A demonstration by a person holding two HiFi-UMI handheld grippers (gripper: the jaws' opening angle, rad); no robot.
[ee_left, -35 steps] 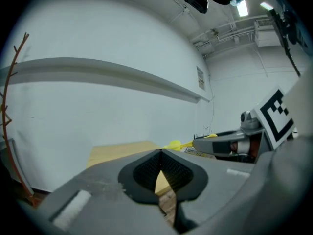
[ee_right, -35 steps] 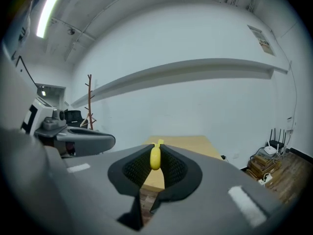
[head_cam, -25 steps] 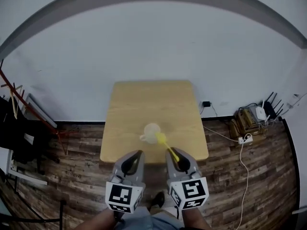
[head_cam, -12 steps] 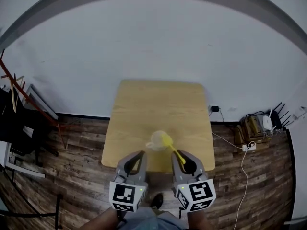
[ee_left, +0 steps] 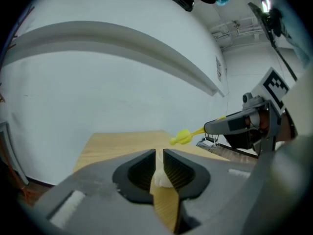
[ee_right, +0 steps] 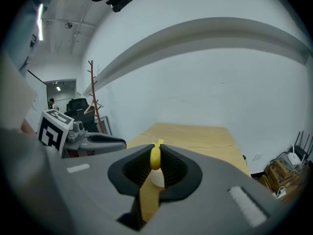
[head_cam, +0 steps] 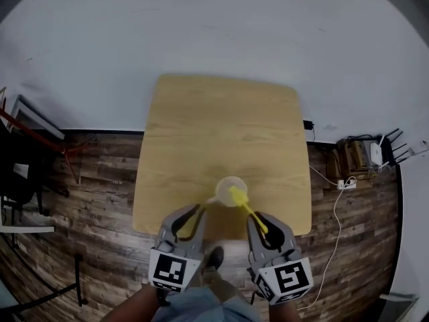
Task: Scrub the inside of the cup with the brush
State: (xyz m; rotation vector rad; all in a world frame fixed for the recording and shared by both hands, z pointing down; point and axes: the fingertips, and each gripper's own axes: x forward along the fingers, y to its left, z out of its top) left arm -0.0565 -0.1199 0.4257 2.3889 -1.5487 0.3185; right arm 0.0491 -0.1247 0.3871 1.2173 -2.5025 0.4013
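The right tool [head_cam: 259, 225] pinches the brush [head_cam: 244, 206] over the cup [head_cam: 224, 185] while the left tool [head_cam: 193, 215], jaws opening on nothing, leaves the cup free to tip under scrubbing.

A big white wall [head_cam: 214, 25] fills the top of the head view. Under it is a dark floor [head_cam: 94, 186] made of wooden planks. A light wooden tabletop [head_cam: 221, 126] stands against the wall. At the right lies a white power strip [head_cam: 344, 184]. The right gripper view shows a red coat rack [ee_right: 92, 97] at its left.
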